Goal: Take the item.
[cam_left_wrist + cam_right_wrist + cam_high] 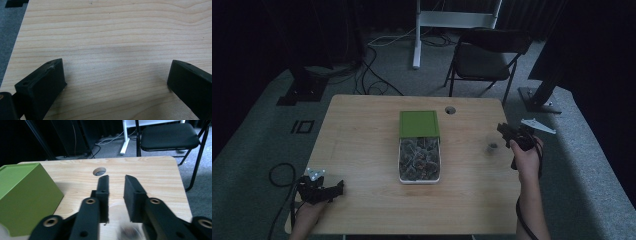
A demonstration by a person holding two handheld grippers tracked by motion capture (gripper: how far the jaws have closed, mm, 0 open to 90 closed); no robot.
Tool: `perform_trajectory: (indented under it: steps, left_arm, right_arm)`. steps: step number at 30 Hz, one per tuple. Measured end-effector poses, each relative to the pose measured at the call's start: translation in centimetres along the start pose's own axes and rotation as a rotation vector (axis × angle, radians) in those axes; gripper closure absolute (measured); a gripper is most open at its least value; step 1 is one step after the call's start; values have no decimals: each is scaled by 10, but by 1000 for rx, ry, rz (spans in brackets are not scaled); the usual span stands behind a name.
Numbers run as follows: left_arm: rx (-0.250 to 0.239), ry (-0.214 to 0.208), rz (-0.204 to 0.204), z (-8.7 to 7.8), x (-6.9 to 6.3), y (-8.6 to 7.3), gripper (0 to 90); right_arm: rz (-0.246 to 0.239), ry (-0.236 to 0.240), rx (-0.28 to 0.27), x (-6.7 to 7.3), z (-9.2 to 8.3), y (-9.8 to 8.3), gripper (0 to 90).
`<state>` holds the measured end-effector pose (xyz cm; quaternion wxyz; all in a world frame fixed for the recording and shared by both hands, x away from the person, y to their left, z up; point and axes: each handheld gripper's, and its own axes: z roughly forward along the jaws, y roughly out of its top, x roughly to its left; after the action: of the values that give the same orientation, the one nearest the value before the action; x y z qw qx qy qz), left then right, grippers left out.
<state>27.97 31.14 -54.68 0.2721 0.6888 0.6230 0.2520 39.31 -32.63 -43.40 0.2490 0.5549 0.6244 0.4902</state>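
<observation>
Pale wood ran bare under the left gripper (115, 82), whose jaws stood wide apart and empty near the table's (362, 150) front left corner, apparently parked out of the way. In the middle sat a white tray (419, 180) of dark bits, a green box (419, 123) touching its far end. The right gripper (116, 195), narrowly parted and holding nothing, hovered at the right edge near a small dark object (493, 146), perhaps lining up on it.

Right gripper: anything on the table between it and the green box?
One small dark object lies on the wood between the right gripper and the green box. Otherwise bare table; the cable hole sits farther back.
</observation>
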Motion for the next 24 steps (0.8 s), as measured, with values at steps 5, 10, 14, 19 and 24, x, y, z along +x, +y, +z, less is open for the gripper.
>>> perform_trajectory:
  steps: [5, 10, 14, 19, 24]
  left_arm:
    - [0, 0, 0, 0, 0, 0, 20]
    - [0, 0, 0, 0, 0, 0, 20]
    - [0, 0, 0, 0, 0, 0, 20]
    - [0, 0, 0, 0, 0, 0, 19]
    - [0, 0, 0, 0, 0, 0, 19]
  right_arm:
    - [-31, 5, -15, 6, -7, 6, 728]
    - [-49, 27, -17, 12, -11, 8, 734]
    - [-67, 52, -24, 19, -15, 9, 741]
    - [-99, 82, -35, 30, -21, 8, 734]
    - [-136, 121, -27, 40, -28, 5, 729]
